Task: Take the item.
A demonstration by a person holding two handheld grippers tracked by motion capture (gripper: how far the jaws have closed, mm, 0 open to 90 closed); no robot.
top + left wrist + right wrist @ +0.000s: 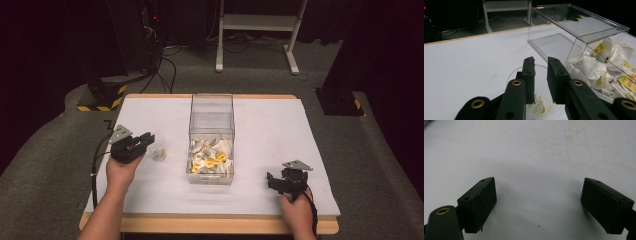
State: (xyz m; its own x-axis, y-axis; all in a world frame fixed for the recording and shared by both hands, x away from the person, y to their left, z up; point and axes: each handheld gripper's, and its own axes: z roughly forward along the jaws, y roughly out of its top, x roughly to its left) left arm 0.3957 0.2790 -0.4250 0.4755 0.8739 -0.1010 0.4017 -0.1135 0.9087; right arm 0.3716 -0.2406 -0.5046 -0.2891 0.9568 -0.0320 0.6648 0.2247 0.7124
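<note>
Left tongs (541, 75), narrowly parted, hover over a small clear cup (534, 100): probably light, thin-walled, best pinched at its rim. Right tongs (537, 205) gape wide above the desk (529, 150).

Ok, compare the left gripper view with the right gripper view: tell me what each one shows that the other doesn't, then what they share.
Left gripper view alone: the clear plastic box holding tea bags, a clear cup with a tea bag in it below the left claw, whose jaws stand a narrow gap apart, and the floor with a white frame beyond the table edge.

Right gripper view alone: the right claw with jaws wide apart, and faint stains.

Both: black jaws over the white table cover.
</note>
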